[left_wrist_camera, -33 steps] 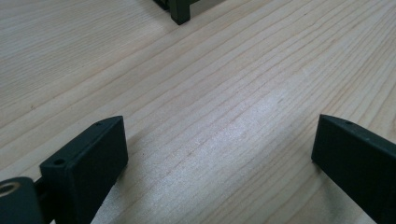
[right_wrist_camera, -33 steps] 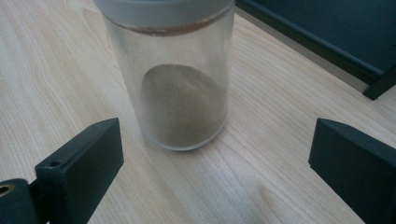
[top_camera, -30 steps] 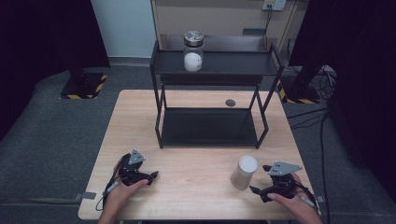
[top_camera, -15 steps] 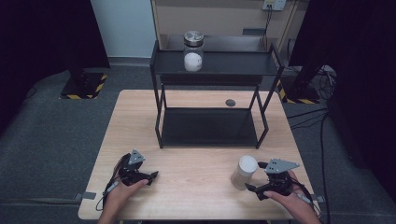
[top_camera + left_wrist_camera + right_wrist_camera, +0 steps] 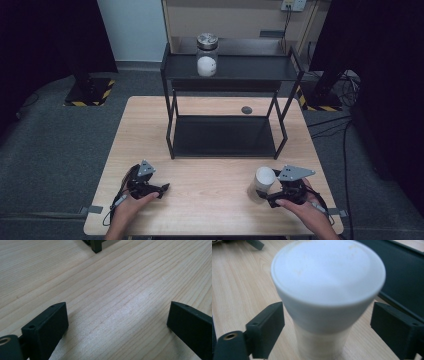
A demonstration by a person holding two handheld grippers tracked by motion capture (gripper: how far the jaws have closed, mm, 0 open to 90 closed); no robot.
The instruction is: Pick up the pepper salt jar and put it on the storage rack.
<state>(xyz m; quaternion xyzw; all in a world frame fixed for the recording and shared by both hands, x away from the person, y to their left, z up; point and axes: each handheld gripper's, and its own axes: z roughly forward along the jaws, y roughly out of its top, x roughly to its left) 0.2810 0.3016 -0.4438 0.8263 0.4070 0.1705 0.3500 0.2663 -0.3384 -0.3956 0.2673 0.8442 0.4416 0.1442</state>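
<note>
Item: white-lidded jar [image 5: 262,183], upright on the bench [image 5: 210,195] near your right claw [image 5: 327,325], whose jaws, just closing, flank it untouched; center them below the lid before clamping.

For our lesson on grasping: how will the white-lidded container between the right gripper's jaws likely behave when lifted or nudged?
The white-lidded container looks tall with a narrow base, so a sideways nudge might tip it. Its smooth round wall could slip or rotate between flat pads. The lid overhangs the body, which may catch the right gripper if it slides.
</note>
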